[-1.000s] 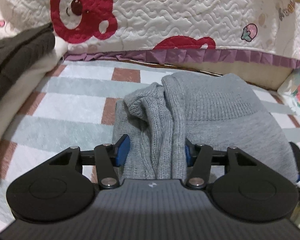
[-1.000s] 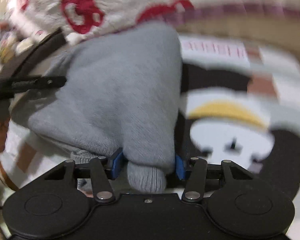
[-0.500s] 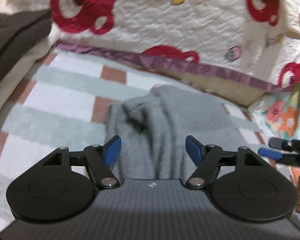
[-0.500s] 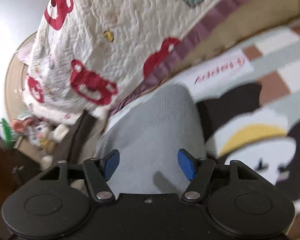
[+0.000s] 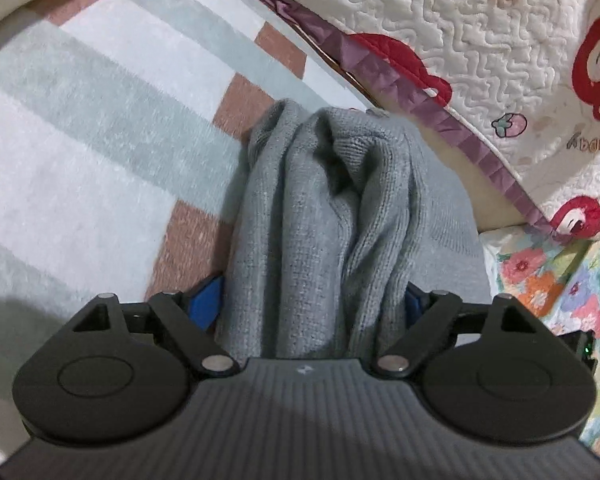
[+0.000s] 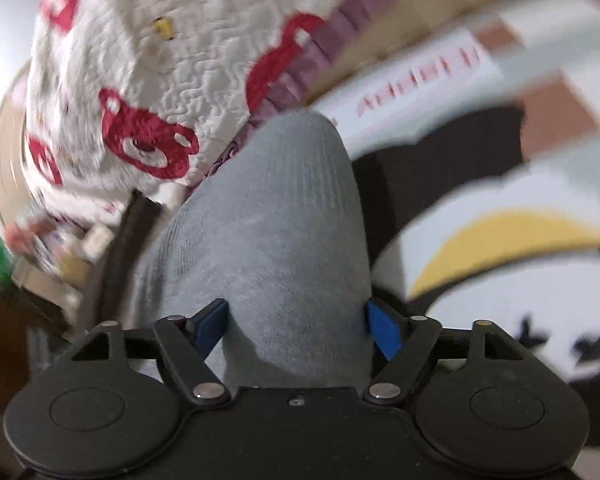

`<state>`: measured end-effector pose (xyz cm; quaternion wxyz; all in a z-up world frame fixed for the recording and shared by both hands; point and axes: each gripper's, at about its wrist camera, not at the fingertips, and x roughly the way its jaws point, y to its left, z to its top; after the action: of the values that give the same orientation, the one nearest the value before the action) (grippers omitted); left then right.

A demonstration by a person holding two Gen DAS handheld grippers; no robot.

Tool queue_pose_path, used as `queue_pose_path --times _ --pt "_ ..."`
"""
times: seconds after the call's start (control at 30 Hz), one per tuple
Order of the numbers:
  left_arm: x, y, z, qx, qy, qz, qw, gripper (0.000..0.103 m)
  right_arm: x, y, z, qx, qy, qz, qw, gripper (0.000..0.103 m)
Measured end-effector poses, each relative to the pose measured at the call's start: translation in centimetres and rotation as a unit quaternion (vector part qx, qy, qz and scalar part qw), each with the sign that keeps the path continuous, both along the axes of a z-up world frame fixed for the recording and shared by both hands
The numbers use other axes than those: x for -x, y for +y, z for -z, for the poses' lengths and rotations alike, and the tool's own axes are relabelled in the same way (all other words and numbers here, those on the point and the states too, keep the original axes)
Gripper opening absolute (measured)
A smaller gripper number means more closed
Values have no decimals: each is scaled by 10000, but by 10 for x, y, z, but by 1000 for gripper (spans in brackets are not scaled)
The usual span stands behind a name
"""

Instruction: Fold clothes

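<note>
Sweater (image 5: 320, 220), grey knit, lies bunched on the checked rug (image 5: 80, 140), close to the quilt (image 5: 500, 60) hanging along the rug's far edge. My left gripper (image 5: 314, 300) and right gripper (image 6: 296, 328) each pinch a fold of it. I judge a fold is under way; open rug lies leftward.

Left gripper (image 5: 314, 304): black linkage arms w/ silver pivot screws, blue pads (image 5: 206, 300), two round black discs, ribbed dark-grey housing w/ small white mark at top centre. Right gripper (image 6: 296, 324): same build, blue pads (image 6: 382, 330), smooth black housing, one small centre screw.
</note>
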<state>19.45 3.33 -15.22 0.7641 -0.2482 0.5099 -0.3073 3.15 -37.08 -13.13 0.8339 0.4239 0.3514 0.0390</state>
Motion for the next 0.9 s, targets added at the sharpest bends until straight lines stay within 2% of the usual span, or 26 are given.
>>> queue_pose_path --times 0.03,0.07,0.13,0.2,0.27,0.3,0.37,0.47,0.5,0.57,0.6,0.63,0.7,0.8,0.9 --pt "3 -3 -3 -65 -144 22 9999 69 1 -3 7 -269 28 16 9996 83" --pt "7 -5 -6 -131 -291 45 9995 59 2 -3 11 -340 -3 0 9994 84" --pt "13 -13 -17 -362 -676 166 9969 49 1 -1 16 -425 -86 -66 9990 86" --pt "20 -22 -29 -591 -1033 267 9925 44 -5 7 16 -284 -232 -193 9991 87" --pt "25 -29 -38 -741 -1286 291 9885 42 -3 18 -2 257 -457 -236 9983 85" --pt "27 -27 -42 -609 -1330 309 9888 42 -3 24 -12 527 -568 -258 9967 69" --pt "33 -23 -51 -339 -1412 344 9888 42 -1 35 -30 1065 -790 -300 9907 58" --pt "34 -22 -54 -45 -1384 349 9897 42 2 53 -58 1864 -1114 -361 9755 54" --pt "34 -27 -49 -255 -1349 362 9899 42 0 53 -58 2043 -1008 -342 9731 54" --pt "32 -37 -39 -685 -1274 390 9887 46 -3 44 -43 1846 -630 -61 9808 58" --pt "32 -40 -37 -734 -1276 419 9882 47 -2 37 -34 1666 -476 50 9849 63" --pt "33 -43 -36 -780 -1279 448 9877 49 0 31 -29 1454 -445 129 9883 64" --pt "31 -40 -36 -696 -1144 360 9903 51 11 20 -25 1016 -481 298 9932 68" --pt "27 -28 -27 -415 -733 186 9963 56 26 13 -16 418 -344 564 9969 72" --pt "23 -20 -16 -92 -265 48 9996 59 33 18 -5 179 -107 496 9986 80"
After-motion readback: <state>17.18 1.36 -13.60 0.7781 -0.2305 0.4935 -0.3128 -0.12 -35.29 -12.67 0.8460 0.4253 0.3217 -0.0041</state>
